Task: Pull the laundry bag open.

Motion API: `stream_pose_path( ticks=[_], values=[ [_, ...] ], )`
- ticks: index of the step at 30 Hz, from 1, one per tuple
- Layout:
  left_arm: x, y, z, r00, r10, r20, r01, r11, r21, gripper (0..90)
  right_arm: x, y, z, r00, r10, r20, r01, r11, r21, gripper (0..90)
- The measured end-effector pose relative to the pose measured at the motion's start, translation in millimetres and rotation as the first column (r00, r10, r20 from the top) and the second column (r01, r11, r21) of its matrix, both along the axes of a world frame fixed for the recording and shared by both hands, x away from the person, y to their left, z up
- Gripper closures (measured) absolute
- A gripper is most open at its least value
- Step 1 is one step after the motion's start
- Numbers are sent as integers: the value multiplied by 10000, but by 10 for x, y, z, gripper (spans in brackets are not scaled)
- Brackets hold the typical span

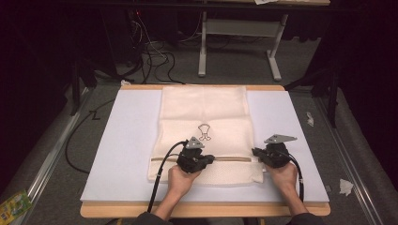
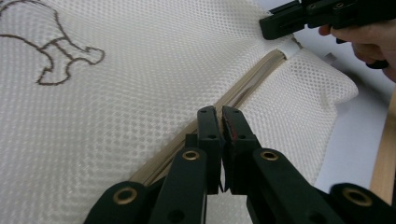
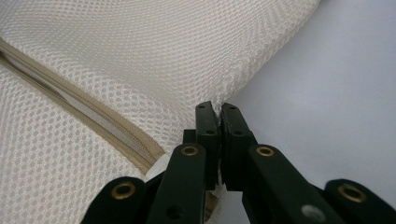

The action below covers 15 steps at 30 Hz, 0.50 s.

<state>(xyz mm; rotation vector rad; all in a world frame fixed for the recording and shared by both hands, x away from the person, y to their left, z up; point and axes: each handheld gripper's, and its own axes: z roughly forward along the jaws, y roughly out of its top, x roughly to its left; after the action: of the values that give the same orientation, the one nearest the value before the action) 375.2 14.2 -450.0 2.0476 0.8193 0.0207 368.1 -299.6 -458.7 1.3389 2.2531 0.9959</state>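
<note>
A cream mesh bag lies flat on the pale mat, with a small brown embroidered figure at its middle. A tan zipper runs across its near end. My left gripper sits on that zipper line near the bag's middle. In the left gripper view its jaws are closed right over the zipper; the slider is hidden. My right gripper pinches the bag's right edge at the zipper's end. In the right gripper view it is shut on a bit of mesh.
The pale mat covers a wooden table; bare mat lies left and right of the bag. Black cables and a metal frame stand on the floor beyond. A green packet lies on the floor at the lower left.
</note>
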Motion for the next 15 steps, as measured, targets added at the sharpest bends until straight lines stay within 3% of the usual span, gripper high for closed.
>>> stream_pose_path(
  ticks=[8,15],
  values=[
    [-31,40,55,9995,131,300,-137,9997,208,872,-14,10,15,10000,35,73,-35,10000,24,887],
    [-45,167,101,9993,251,276,-258,9994,250,872,-17,11,0,9999,86,56,-86,9999,95,886]
  ],
)
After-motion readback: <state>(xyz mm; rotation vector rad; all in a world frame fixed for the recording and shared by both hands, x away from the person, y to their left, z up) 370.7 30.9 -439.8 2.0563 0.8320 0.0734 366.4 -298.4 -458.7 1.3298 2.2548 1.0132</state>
